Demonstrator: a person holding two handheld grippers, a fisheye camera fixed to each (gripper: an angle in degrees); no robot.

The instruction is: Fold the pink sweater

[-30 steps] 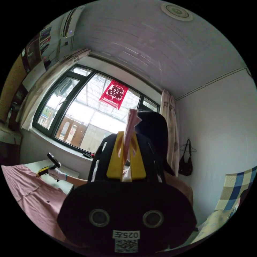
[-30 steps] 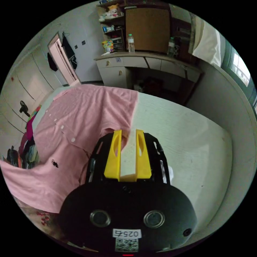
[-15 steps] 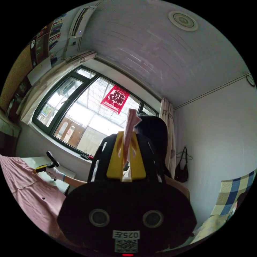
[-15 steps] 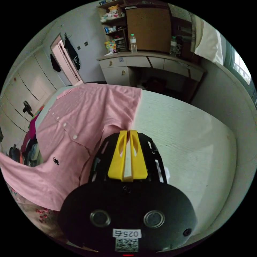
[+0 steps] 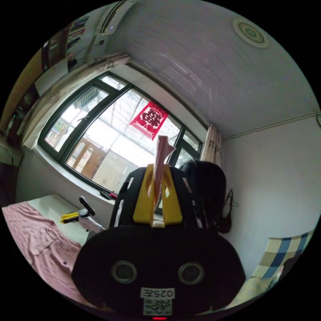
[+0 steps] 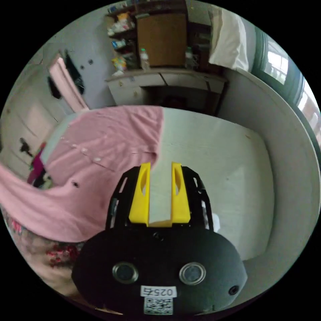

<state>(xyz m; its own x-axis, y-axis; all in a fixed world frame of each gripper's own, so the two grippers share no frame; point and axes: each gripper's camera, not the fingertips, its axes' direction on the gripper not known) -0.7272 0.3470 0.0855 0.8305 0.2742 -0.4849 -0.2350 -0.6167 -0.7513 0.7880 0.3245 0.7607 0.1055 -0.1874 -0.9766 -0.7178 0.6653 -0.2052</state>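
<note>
The pink sweater (image 6: pixel 100 150) lies spread on the white table (image 6: pixel 217 160), buttons up, with one part hanging off the near left edge. My right gripper (image 6: pixel 159 165) is open just right of the sweater's edge, with bare table between its jaws. My left gripper (image 5: pixel 157 167) is raised toward the window and shut on a fold of pink sweater fabric (image 5: pixel 161 148) that sticks up past the jaws. In the left gripper view the sweater (image 5: pixel 36 240) lies at lower left, and a gloved hand holds the right gripper (image 5: pixel 68 219) beside it.
A person's head (image 5: pixel 205 187) is close behind my left gripper. A desk with drawers (image 6: pixel 160 82) and shelves stands beyond the table's far end. A window wall runs along the table's right side. Colourful clothes (image 6: pixel 36 170) are heaped at left.
The right gripper's jaws, nearly together half a second ago, now stand wide apart. The left gripper keeps its hold on the pink fabric. Both cameras have tilted.
</note>
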